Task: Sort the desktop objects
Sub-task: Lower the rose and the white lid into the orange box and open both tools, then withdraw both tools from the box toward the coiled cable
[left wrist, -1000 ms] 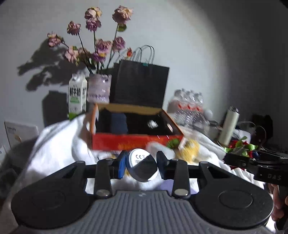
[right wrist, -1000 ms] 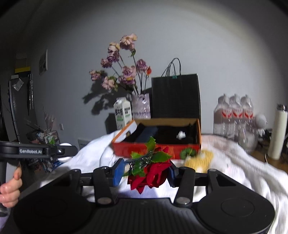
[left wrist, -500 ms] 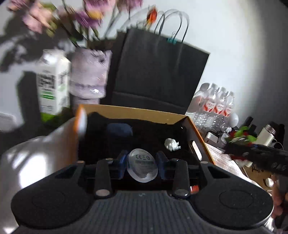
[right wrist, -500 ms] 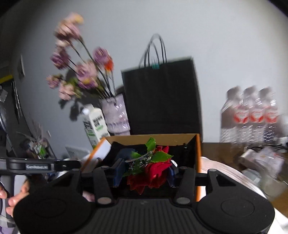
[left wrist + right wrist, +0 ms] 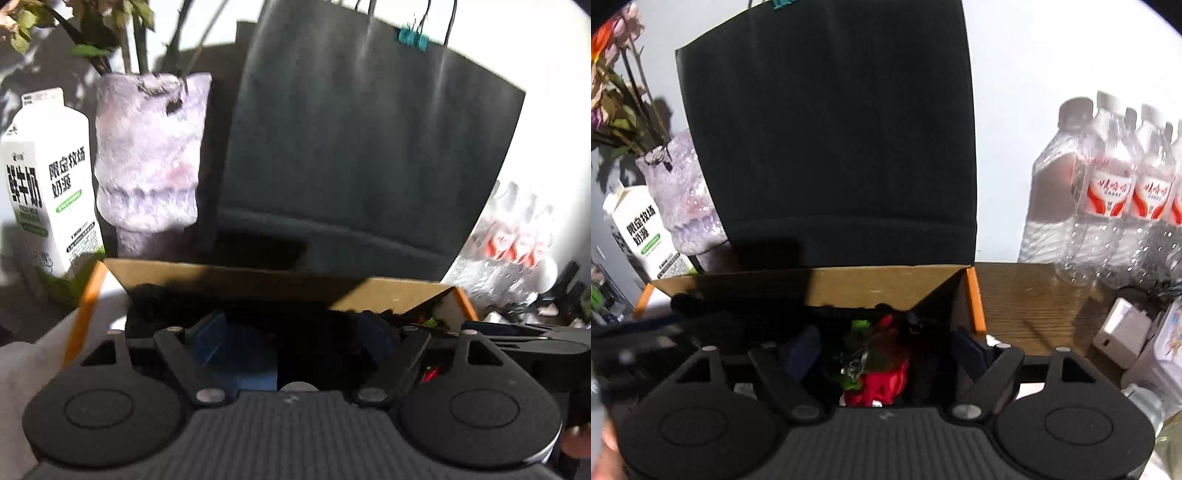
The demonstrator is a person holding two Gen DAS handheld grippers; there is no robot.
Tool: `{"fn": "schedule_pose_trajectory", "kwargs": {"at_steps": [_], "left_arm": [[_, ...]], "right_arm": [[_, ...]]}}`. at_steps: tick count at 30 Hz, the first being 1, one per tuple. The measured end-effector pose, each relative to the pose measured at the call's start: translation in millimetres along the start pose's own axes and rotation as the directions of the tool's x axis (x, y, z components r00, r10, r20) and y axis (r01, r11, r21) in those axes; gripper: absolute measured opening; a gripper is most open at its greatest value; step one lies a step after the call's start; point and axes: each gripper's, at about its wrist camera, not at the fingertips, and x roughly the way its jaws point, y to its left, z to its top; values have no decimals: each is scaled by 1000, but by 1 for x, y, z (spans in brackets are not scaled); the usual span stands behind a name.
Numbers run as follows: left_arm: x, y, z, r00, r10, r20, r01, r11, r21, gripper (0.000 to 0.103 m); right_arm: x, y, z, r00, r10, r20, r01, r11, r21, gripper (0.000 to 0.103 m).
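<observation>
Both grippers hang over the open orange cardboard box (image 5: pixel 280 282). My left gripper (image 5: pixel 293 334) has its jaws spread wide and still opening. The round grey disc (image 5: pixel 299 386) shows only as a sliver below them, free of the pads, beside a dark blue item (image 5: pixel 251 363) in the box. My right gripper (image 5: pixel 886 349) is also opening. The red artificial rose (image 5: pixel 882 378) with green leaves lies loose in the box (image 5: pixel 886 282) between its fingers, and neither pad touches it.
A tall black paper bag (image 5: pixel 362 155) stands right behind the box. A milk carton (image 5: pixel 48 206) and a vase of flowers (image 5: pixel 147 155) stand at the back left. Water bottles (image 5: pixel 1115 192), a white charger (image 5: pixel 1123 332) and bare wooden table (image 5: pixel 1034 295) are at the right.
Both grippers moved forward over the box and their jaws spread apart. The disc left the left pads and the rose left the right pads; both dropped into the box.
</observation>
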Motion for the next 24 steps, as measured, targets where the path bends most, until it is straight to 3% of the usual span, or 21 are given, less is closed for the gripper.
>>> {"fn": "schedule_pose_trajectory", "kwargs": {"at_steps": [2, 6, 12, 17, 19, 24], "left_arm": [[-13, 6, 2, 1000, 8, -1, -8, 1000, -16, 86], [-49, 10, -2, 995, 95, -14, -95, 995, -2, 89], [-119, 6, -32, 980, 187, -69, -186, 982, 27, 94], [-198, 8, -85, 987, 157, -41, -157, 988, -7, 98], [-228, 4, -109, 990, 142, -11, -142, 990, 28, 100], [-290, -8, -167, 987, 152, 55, -157, 983, 93, 103]], "right_arm": [[-10, 1, -1, 1000, -2, 25, 2, 1000, -13, 79], [-44, 2, -7, 998, -3, 55, 2, 1000, 12, 81], [-117, 18, -41, 995, 14, 101, -13, 1000, -9, 85], [-186, 34, -92, 988, 59, 144, -53, 998, -42, 89], [-213, 41, -121, 980, 99, 171, -90, 994, -58, 93], [-262, 53, -197, 967, 172, 190, -145, 978, -149, 94]]}}
